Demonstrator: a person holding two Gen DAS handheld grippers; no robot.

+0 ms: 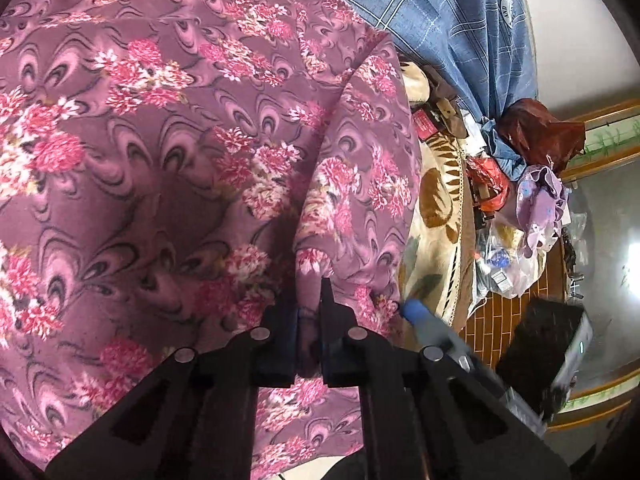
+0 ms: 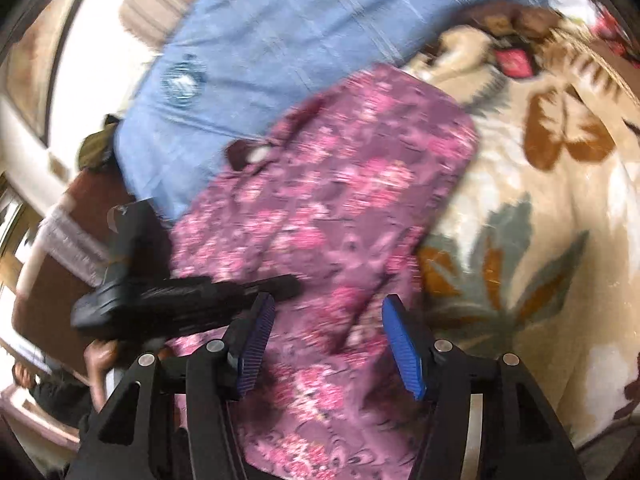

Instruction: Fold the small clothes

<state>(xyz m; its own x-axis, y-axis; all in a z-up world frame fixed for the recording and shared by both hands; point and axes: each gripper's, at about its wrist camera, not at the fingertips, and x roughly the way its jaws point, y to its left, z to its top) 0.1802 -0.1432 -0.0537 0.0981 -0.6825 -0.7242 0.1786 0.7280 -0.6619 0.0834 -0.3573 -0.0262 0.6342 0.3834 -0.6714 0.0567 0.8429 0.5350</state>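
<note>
Fold step: both ends of garment being taken up.
Left gripper [image 1: 308, 312] clenched on a pinch of the purple floral fleece garment [image 1: 180, 152], which lies spread ahead of it on the beige leaf-print blanket [image 2: 540, 208]. Right gripper [image 2: 328, 340] released, jaws straddling the garment's near end, pads not pressing. Next, probably: right closes, then both lift and fold over.

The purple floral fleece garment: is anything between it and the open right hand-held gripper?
Nothing visible. The right hand-held gripper hangs open directly over the purple floral fleece garment. The left hand-held gripper, beside it, is already shut on the fabric.
</note>
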